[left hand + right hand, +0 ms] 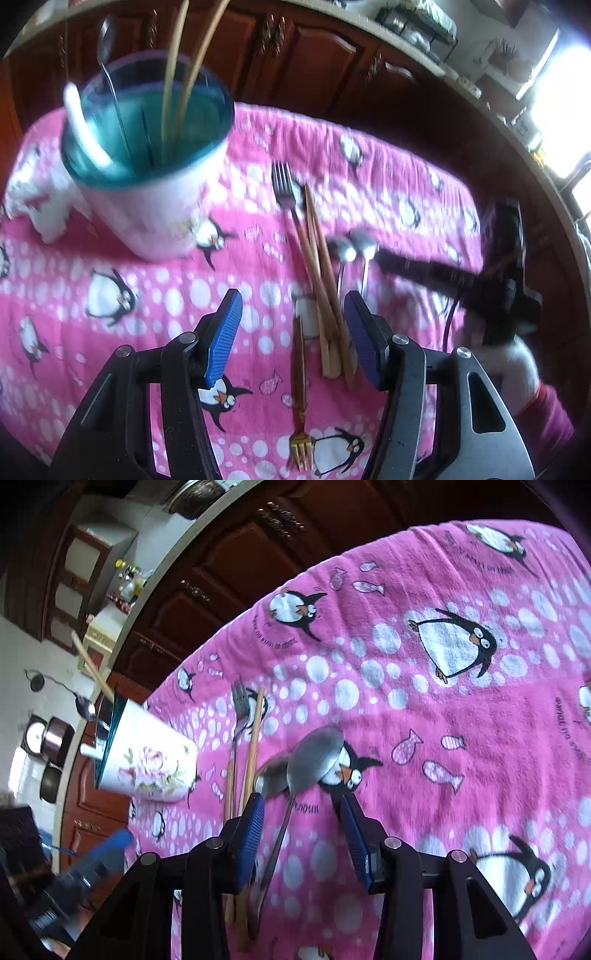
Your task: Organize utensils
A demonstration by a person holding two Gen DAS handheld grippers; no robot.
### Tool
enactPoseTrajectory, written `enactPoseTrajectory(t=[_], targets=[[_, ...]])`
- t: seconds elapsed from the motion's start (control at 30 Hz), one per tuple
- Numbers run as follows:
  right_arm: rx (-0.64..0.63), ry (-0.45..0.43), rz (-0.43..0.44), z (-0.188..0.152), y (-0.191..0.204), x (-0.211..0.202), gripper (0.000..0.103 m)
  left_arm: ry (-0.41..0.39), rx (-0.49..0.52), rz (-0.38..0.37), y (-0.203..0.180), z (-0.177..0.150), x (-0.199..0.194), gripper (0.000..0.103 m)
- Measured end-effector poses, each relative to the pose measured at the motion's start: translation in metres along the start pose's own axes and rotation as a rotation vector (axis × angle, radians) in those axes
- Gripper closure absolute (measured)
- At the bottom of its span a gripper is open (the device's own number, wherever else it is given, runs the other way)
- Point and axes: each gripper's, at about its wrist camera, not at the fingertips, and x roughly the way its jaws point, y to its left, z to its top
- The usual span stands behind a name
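Cutlery lies loose on the pink penguin-print cloth (155,295) that covers the table, while the white flowered cup with a teal inside (147,162) stands upright toward the far left corner, already holding a pair of wooden chopsticks (184,66), a white-handled piece and a metal spoon. The step in hand looks like a reach for the next pieces to go into that cup. The left gripper (293,314), jaws wide and empty, hangs over the bundle of wooden chopsticks (321,266) that lies beside the steel fork (284,184) and the wooden-handled gold fork (300,406); the bundle sits between the blue pads but I see no contact. The right gripper (301,805), jaws partly apart, straddles the handle of the nearer of two steel spoons (314,753), again without a visible pinch. Next, each gripper likely needs to sink until its pads flank a single handle, close firmly, lift clear of the cloth, then carry the piece across and tip it handle-down into the cup. Blur makes the exact clearance hard to judge.
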Motion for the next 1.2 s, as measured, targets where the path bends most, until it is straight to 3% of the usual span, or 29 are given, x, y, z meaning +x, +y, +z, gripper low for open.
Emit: enactPoseTrajectory(t=[0.17, 0.57, 0.63, 0.87, 1.2], targets=[[0.048, -0.004, 0.057, 0.008, -0.009, 0.005, 0.061, 0.098, 0.066, -0.006, -0.007, -0.016, 0.026, 0.051], [0.153, 0.019, 0.204, 0.026, -0.03, 0.016, 0.062, 0.24, 0.212, 0.041, -0.026, -0.011, 0.069, 0.079], [0.148, 0.03, 0.199, 0.028, -0.03, 0.02, 0.083, 0.248, 0.224, 0.059, -0.025, -0.01, 0.072, 0.092], [0.105, -0.022, 0.201, 0.022, -0.021, 0.0, 0.096, 0.243, 0.179, -0.012, -0.008, -0.007, 0.06, 0.097], [-0.068, -0.101, 0.218, 0.012, 0.03, -0.058, 0.1, 0.087, 0.104, -0.087, 0.008, 0.004, -0.01, 0.098]])
